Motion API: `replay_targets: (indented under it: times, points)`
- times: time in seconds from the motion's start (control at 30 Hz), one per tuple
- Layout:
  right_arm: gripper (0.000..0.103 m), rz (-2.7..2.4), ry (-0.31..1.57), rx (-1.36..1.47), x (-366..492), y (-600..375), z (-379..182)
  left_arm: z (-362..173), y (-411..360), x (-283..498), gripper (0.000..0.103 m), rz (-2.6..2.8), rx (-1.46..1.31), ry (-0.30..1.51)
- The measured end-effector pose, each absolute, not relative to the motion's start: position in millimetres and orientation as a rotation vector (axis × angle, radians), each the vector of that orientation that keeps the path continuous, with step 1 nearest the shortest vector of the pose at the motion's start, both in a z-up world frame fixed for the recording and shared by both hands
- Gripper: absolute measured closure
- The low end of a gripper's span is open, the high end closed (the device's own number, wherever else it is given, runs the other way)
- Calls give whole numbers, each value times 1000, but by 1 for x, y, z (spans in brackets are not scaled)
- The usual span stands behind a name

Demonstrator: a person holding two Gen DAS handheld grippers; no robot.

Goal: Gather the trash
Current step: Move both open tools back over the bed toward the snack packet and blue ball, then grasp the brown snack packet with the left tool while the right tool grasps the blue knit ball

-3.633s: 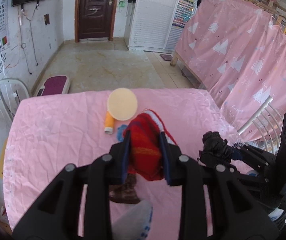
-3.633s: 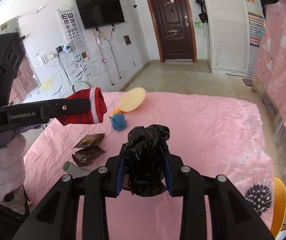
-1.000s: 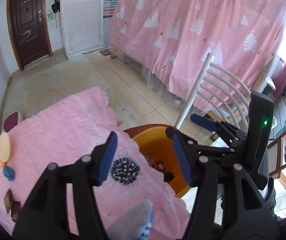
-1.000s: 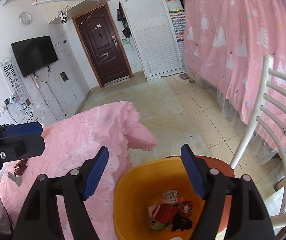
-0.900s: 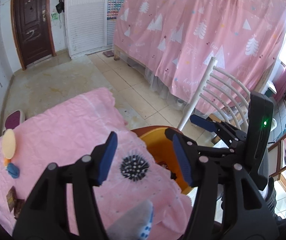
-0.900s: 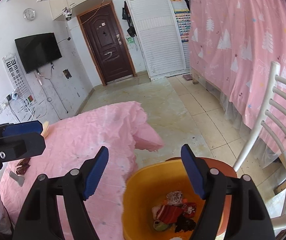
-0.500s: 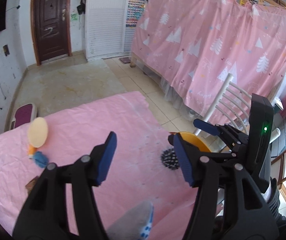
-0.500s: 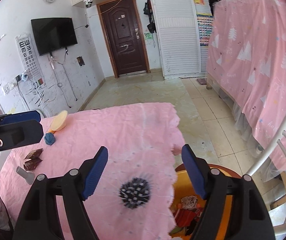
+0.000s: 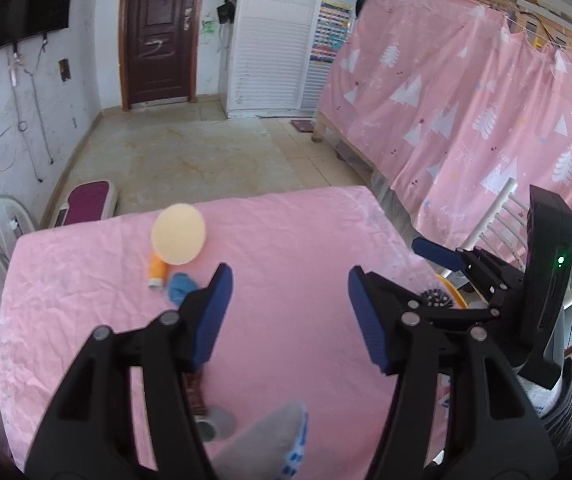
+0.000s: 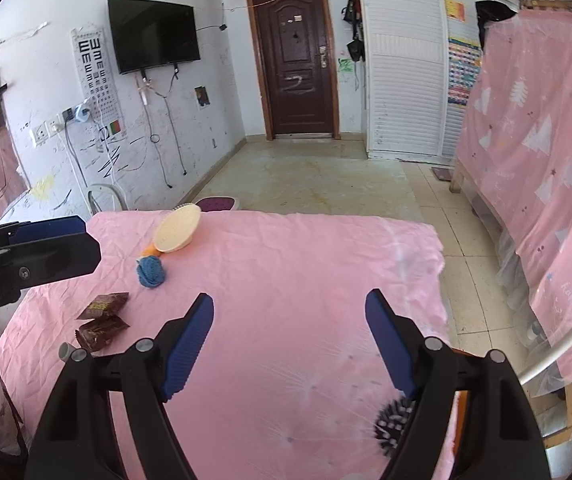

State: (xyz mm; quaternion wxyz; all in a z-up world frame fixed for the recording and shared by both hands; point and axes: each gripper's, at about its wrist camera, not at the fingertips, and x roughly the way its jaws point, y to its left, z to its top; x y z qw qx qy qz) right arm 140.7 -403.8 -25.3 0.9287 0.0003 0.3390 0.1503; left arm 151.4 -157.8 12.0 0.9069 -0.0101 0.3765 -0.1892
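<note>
The pink-covered table (image 9: 286, 240) carries the leftover litter. Two brown wrappers (image 10: 104, 306) lie at its left, partly hidden behind my left finger in the left wrist view (image 9: 194, 392). A grey tube (image 10: 65, 350) lies beside them. Further back are a blue knitted ball (image 9: 180, 286), an orange bottle (image 9: 157, 269) and a cream round dish (image 9: 179, 234). My left gripper (image 9: 289, 280) hangs open and empty above the table's middle. My right gripper (image 10: 290, 298) is open and empty too, over the table's right half. The orange bin's rim (image 9: 456, 292) peeks past the right edge.
A black-and-white spiky ball (image 10: 392, 424) sits at the table's right edge by the bin. A white chair (image 10: 566, 352) stands to the right, a pink curtain (image 9: 466, 112) behind it. Grey cloth (image 9: 270, 436) shows at the bottom of the left view.
Both views have swung left from the orange bin, with the red sock and black bag in it, back over the table. Both grippers stayed open and empty.
</note>
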Motion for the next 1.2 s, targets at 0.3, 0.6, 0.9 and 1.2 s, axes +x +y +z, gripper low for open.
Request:
replay_targets:
  times: [0.3, 0.6, 0.9, 1.2]
  points:
    - [34, 375, 714, -54, 160, -356, -29, -8, -106, 166, 45, -305, -84, 826]
    - [34, 451, 727, -88, 182, -320, -31, -31, -79, 173, 44, -225, -112, 878]
    - [34, 481, 741, -87, 200, -305, -34, -61, -74, 182, 44, -146, -104, 963]
    - [33, 520, 769, -93, 210, -292, -43, -79, -78, 189, 44, -142, -103, 1019]
